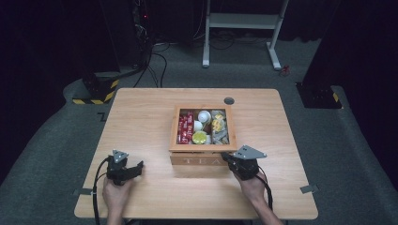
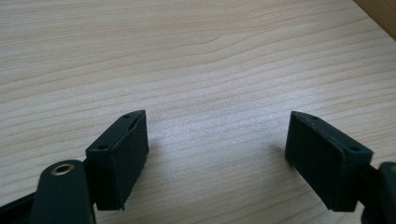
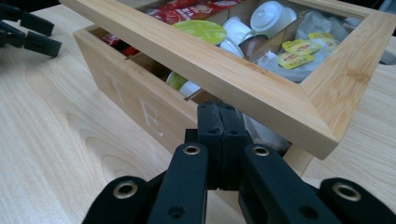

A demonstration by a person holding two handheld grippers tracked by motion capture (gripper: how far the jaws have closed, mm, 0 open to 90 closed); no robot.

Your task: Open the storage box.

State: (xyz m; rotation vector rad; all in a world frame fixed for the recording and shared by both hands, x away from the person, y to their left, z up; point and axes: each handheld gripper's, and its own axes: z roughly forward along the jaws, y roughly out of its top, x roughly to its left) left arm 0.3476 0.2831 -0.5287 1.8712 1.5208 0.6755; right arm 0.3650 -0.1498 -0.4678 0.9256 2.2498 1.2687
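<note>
A wooden tea box [image 1: 202, 160] stands mid-table, its front marked "TEA" [image 3: 140, 107]. Its window-framed lid [image 3: 233, 70] is tilted up at the front, leaving a gap above the box wall. Inside lie red sachets [image 3: 187, 9], white cups [image 3: 268, 16], a green-topped cup [image 3: 201, 30] and yellow-tagged tea bags [image 3: 299, 46]. My right gripper [image 3: 219, 116] is shut, jaws pressed together, with the tips in the gap under the lid's front rail near its right corner [image 1: 226, 156]. My left gripper [image 1: 139, 168] rests open on bare tabletop to the box's left [image 2: 217, 149], holding nothing.
The table [image 1: 141, 122] has a grey round grommet [image 1: 229, 101] behind the box. A white desk frame [image 1: 244, 23] and a yellow-black striped base [image 1: 96, 93] stand on the floor beyond. Bare wood lies left and right of the box.
</note>
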